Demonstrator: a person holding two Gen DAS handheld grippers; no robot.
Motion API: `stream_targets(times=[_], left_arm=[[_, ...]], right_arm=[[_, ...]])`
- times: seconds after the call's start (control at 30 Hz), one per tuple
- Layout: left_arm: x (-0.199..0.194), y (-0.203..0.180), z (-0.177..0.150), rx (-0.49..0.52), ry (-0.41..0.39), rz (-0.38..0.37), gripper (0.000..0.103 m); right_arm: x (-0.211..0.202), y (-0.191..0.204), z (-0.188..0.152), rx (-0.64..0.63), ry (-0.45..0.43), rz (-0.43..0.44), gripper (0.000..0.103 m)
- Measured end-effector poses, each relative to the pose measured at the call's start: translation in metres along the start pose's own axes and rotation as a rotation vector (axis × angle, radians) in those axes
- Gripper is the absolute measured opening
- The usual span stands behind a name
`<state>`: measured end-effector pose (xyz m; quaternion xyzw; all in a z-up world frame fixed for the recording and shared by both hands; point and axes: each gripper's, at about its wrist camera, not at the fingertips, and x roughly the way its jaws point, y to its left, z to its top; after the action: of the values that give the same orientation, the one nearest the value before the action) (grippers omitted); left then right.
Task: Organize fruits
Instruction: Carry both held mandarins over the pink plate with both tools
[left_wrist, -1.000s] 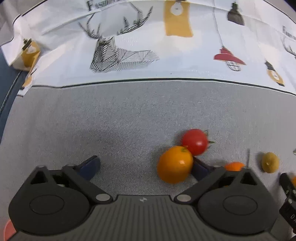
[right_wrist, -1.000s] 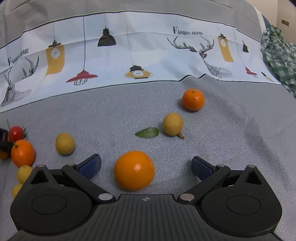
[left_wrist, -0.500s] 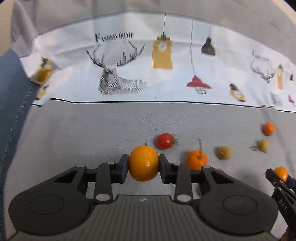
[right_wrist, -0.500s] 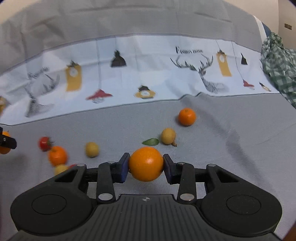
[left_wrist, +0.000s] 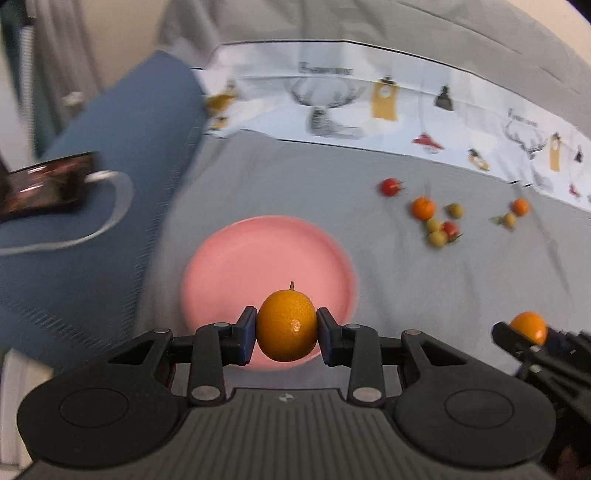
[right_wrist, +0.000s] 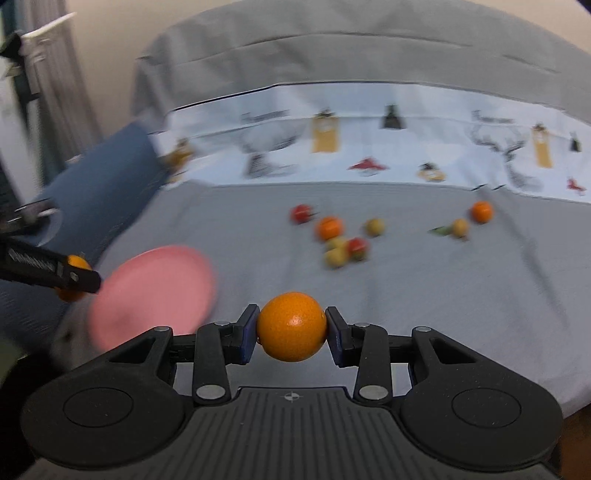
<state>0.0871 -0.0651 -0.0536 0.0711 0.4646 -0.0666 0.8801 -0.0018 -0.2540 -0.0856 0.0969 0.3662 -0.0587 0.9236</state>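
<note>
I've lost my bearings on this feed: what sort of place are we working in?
Probably a home room, working on a bed or sofa: the soft grey fabric surface has a white printed cloth with deer and lamps behind it, a blue cushion beside it, and a phone on a cable.

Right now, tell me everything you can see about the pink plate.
The pink plate is round, plain and matte-looking, with a low raised rim, and nothing lies on it. It sits flat on the grey cloth, beside a blue cushion. The left gripper holds an orange in front of its near part; whether they touch is unclear. The loose fruit lies apart from it.
</note>
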Motion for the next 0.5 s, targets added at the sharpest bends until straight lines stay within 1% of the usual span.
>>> stream_targets(times=[0.07, 0.2, 0.3, 0.5], left_arm=[[-0.014, 0.014, -0.017, -0.003, -0.02, 0.034, 0.038], [-0.041, 0.039, -0.045, -0.044, -0.045, 0.034, 0.038], [-0.054, 0.049, -0.057, -0.067, -0.067, 0.032, 0.038], [-0.073, 0.058, -0.065, -0.097, -0.116, 0.015, 0.038]], right_arm=[[-0.014, 0.019, -0.005, -0.017, 0.015, 0.043, 0.04], [-0.036, 0.052, -0.011, -0.103, -0.01, 0.061, 0.04], [-0.052, 0.07, -0.013, -0.156, -0.045, 0.057, 0.04], [-0.074, 0.084, -0.017, -0.213, -0.082, 0.046, 0.04]])
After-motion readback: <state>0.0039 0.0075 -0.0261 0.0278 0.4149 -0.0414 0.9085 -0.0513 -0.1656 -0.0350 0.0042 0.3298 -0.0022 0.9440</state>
